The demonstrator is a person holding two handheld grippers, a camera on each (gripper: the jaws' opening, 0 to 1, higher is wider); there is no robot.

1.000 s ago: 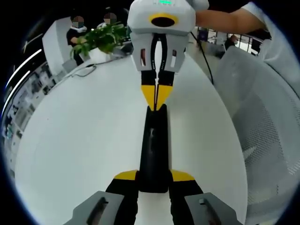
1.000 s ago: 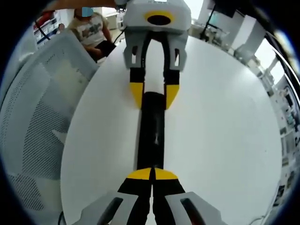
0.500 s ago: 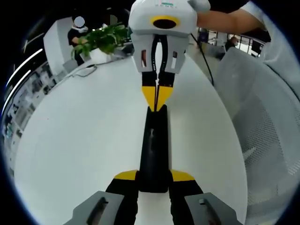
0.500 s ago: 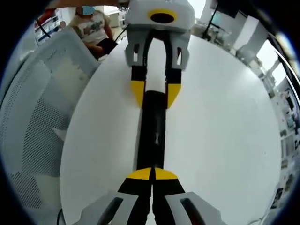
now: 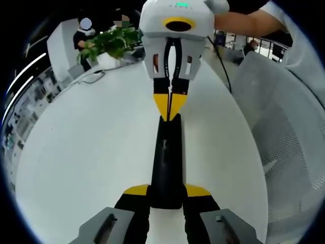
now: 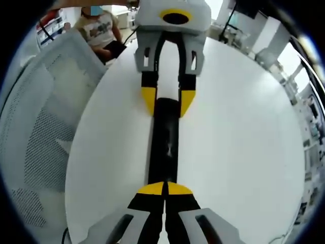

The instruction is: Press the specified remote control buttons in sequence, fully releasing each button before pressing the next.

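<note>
A long black remote control (image 5: 166,157) lies on the white table (image 5: 86,147). My left gripper (image 5: 166,192) is shut on its near end, one yellow-tipped jaw on each side. In the right gripper view the left gripper (image 6: 167,101) clamps the remote (image 6: 165,142) at its far end. My right gripper (image 6: 165,189) is shut, its joined yellow tips resting on the remote's near end. From the left gripper view the right gripper (image 5: 170,107) comes down from the top, its shut tips touching the remote's far end. The buttons are too dark to make out.
A white mesh chair (image 5: 284,127) stands along the table's edge, also seen in the right gripper view (image 6: 35,132). A green plant (image 5: 109,43) and a black cable (image 5: 222,63) lie at the table's far side. People sit in the background.
</note>
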